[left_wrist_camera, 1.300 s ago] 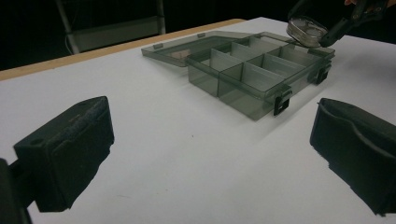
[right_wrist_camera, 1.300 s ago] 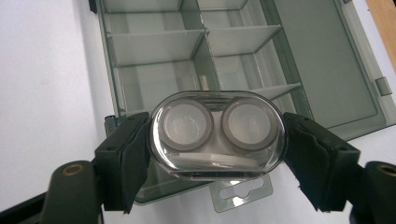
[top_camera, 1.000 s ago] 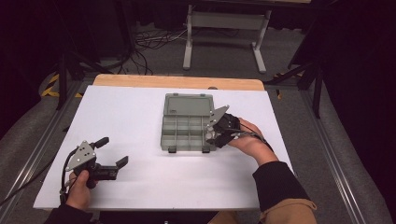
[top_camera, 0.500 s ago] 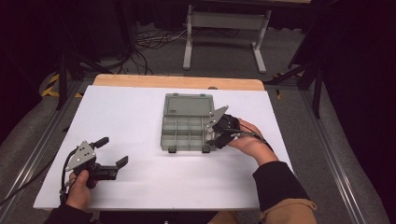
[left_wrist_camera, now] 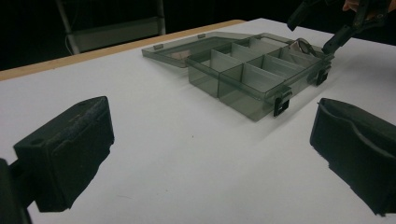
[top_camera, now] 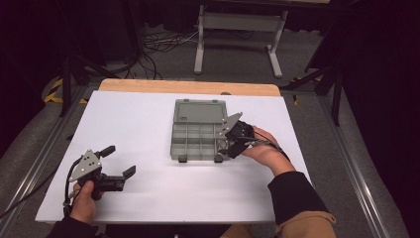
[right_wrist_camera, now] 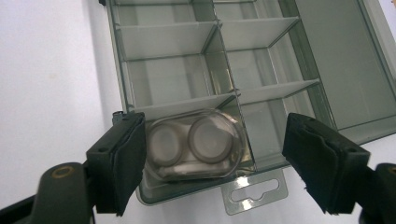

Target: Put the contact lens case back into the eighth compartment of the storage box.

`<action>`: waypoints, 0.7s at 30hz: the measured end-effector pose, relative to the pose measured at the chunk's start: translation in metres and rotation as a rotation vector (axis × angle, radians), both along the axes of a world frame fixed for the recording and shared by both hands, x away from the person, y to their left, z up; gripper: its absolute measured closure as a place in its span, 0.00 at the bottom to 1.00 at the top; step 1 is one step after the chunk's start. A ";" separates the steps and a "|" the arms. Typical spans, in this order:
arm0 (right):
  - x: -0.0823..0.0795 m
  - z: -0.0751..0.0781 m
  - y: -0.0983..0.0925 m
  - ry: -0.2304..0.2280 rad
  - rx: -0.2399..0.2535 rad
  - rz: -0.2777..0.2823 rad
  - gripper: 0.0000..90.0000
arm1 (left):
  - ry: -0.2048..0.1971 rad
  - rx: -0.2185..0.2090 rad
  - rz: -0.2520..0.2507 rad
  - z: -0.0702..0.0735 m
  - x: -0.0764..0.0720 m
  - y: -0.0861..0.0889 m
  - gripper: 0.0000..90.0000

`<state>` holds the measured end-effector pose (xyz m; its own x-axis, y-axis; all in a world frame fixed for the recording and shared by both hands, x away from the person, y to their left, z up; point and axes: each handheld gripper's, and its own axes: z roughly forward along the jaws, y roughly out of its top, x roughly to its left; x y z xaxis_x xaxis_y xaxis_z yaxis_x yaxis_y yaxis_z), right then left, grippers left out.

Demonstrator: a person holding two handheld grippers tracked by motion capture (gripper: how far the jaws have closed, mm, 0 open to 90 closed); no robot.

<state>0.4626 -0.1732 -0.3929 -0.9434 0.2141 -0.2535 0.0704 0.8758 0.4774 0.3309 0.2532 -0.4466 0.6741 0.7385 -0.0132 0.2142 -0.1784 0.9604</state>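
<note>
Grey translucent compartment box (top_camera: 198, 134) lies open on the white tabletop (top_camera: 148, 119), lid flat behind it. My right hand-held gripper (right_wrist_camera: 215, 158) has just been opening; its jaws stand apart over the corner compartment, where a clear contact-lens case (right_wrist_camera: 194, 144) rests, one pad (right_wrist_camera: 123, 158) beside it. My left hand-held gripper (top_camera: 119, 161) rests open, well apart.

A white tabletop (top_camera: 148, 124), with a bare wooden strip showing along its far edge, is carrying an open grey-green compartment box (top_camera: 198, 130) lying flat right of its middle, the clear lid folded back toward the far edge and resting on the tabletop.
</note>
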 end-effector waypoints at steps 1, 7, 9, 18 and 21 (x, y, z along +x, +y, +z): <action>0.000 0.000 0.000 0.003 0.004 0.003 0.24 | 0.000 0.000 0.000 0.000 0.000 0.000 0.01; -0.001 0.003 0.000 -0.003 0.035 -0.004 0.18 | -0.002 0.001 -0.001 0.000 0.000 0.000 0.01; -0.001 0.006 -0.001 -0.005 0.055 -0.012 0.13 | -0.002 0.002 -0.001 0.000 0.000 0.001 0.01; -0.007 0.019 -0.006 -0.016 0.139 -0.054 0.08 | -0.001 -0.004 0.000 0.000 0.000 0.000 0.01; -0.011 0.024 -0.008 -0.024 0.160 -0.060 0.07 | -0.001 0.001 -0.001 0.000 0.000 0.000 0.01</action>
<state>0.4517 -0.1809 -0.3693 -0.9216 0.3091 -0.2345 0.1069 0.7833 0.6123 0.3307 0.2537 -0.4462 0.6745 0.7381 -0.0120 0.2133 -0.1793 0.9604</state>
